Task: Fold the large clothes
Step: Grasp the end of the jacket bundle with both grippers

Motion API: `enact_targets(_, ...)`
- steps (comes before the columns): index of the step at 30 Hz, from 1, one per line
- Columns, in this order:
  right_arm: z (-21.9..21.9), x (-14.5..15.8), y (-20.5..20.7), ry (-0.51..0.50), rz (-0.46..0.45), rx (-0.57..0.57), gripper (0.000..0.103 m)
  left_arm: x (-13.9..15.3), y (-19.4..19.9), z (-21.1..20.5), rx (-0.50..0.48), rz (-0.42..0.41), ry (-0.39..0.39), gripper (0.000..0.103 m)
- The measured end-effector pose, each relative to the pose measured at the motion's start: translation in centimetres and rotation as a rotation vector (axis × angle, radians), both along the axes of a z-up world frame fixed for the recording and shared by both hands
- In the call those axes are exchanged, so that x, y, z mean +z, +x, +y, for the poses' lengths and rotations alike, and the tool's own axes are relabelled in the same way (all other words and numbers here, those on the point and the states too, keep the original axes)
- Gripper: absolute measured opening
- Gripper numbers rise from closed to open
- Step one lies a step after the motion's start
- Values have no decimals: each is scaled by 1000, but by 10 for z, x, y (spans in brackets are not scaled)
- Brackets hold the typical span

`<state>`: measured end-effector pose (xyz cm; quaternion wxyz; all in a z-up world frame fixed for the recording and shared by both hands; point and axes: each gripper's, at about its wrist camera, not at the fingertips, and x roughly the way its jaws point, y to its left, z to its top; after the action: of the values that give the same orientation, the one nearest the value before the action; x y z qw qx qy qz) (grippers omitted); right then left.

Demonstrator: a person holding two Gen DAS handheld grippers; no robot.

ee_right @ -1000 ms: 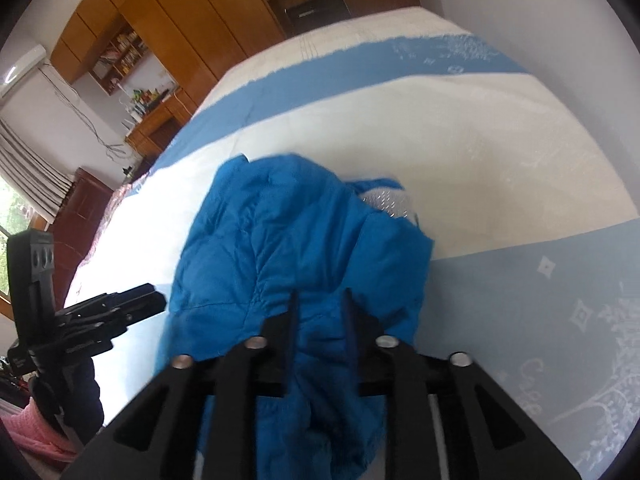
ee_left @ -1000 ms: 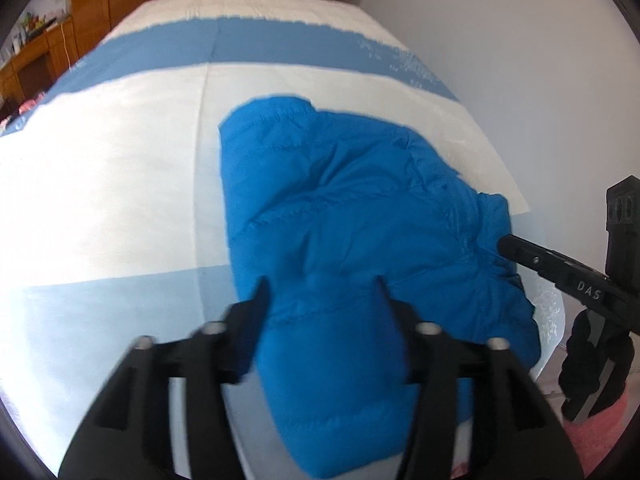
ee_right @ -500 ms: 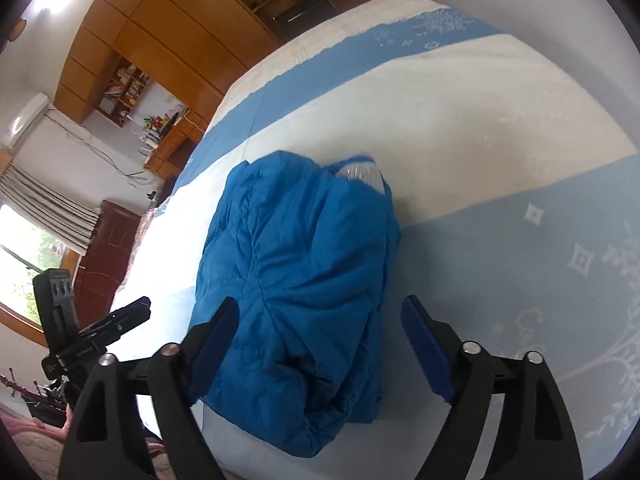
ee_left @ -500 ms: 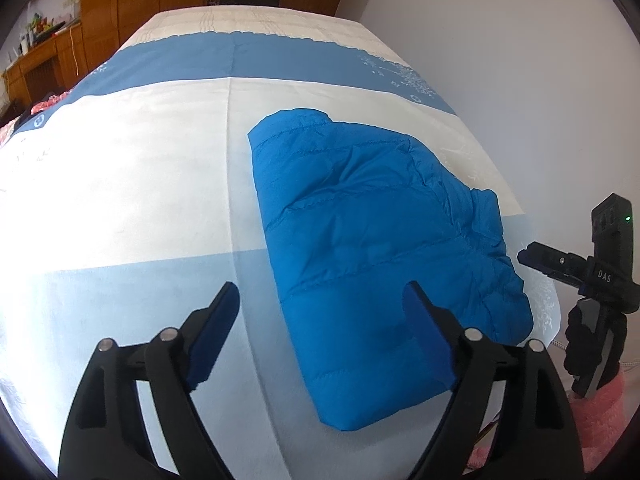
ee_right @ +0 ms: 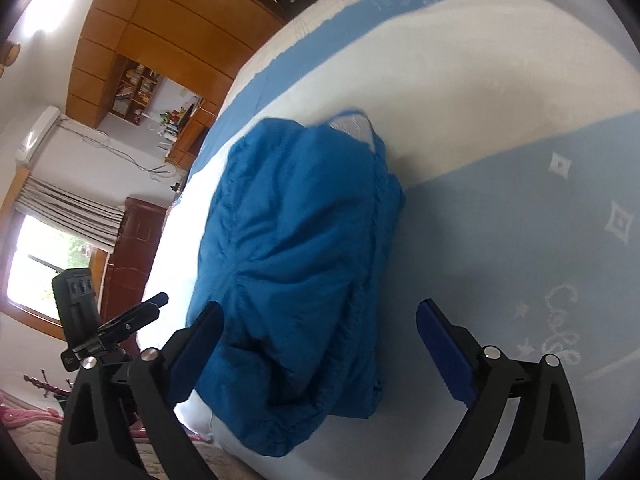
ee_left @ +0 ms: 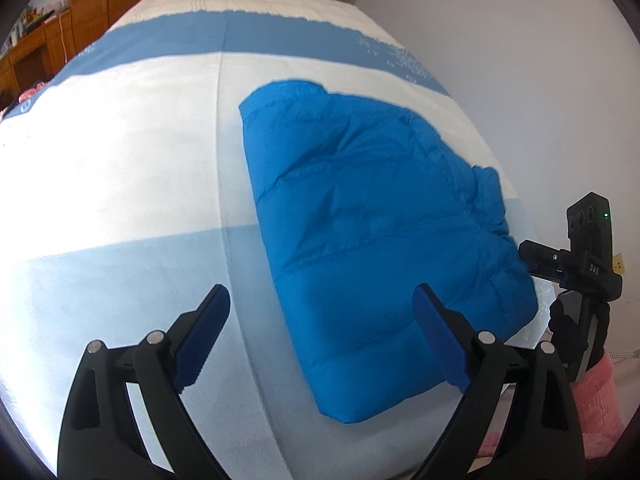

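Observation:
A bright blue puffer jacket [ee_left: 380, 232] lies folded into a thick pad near the bed's corner, with a bit of pale lining [ee_right: 354, 126] showing at its far end. My left gripper [ee_left: 320, 292] hovers over its near edge. Its jaws are opening wide and the blue pads [ee_left: 202, 340] press on nothing. My right gripper [ee_right: 320, 308] hangs above the jacket's [ee_right: 296, 248] other side, jaws also opening, with the fabric below the gap and untouched. Each gripper shows in the other's view: the right gripper [ee_left: 560, 260] at the right edge, the left gripper [ee_right: 132, 320] at the lower left.
The bed cover [ee_left: 120, 160] has white, pale blue and darker blue bands. A white wall [ee_left: 520, 60] runs along one side of the bed. Wooden cupboards [ee_right: 168, 32] and a window [ee_right: 36, 264] stand beyond. A gloved hand [ee_left: 572, 332] with a pink sleeve holds the right gripper.
Both grippers, which were pinching the jacket's fabric a second ago, have let go and spread wide. They have drawn back, and the jacket now lies flat on the bed.

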<state>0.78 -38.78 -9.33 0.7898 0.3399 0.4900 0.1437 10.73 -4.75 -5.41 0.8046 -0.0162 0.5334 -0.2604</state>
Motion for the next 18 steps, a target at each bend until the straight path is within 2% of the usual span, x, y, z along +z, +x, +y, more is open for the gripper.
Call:
enact_targets(4, -6, -17, 3, 98, 2, 8, 99, -14, 3, 0, -14, 35, 3, 92)
enact_targets(8, -10, -35, 10, 205, 1, 33, 99, -36, 9, 1, -35, 125, -52, 92)
enact_targets(12, -9, -58, 21, 318, 29, 63, 99, -51, 16, 1, -44, 174, -106, 94)
enact_targets(18, 5, -67, 39, 313, 35, 116, 99, -63, 24, -6, -81, 202, -169, 98)
